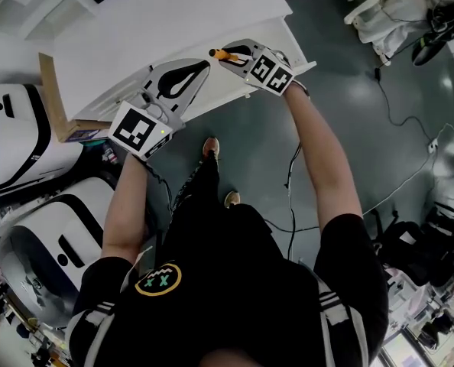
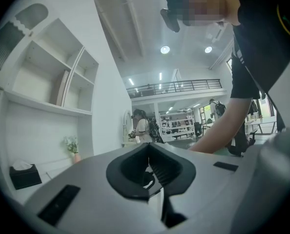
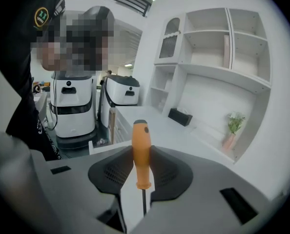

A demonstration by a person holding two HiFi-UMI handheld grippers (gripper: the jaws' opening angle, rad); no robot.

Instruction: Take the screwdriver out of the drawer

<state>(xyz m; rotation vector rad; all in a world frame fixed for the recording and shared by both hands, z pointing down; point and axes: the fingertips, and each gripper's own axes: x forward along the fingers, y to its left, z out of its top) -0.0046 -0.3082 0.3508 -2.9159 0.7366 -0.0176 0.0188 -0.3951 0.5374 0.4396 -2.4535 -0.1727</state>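
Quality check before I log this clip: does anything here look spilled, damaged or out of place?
Nothing stands out. The right gripper holds the orange screwdriver by its handle, shaft pointing back toward the gripper; the left gripper is shut and empty.

Legible text: none | left gripper's marker cube (image 1: 141,131) and right gripper's marker cube (image 1: 270,71): black-and-white square code patterns, no letters or numerals | black shirt (image 1: 250,297): 1 round yellow-ringed emblem (image 1: 158,280), marks too small to read
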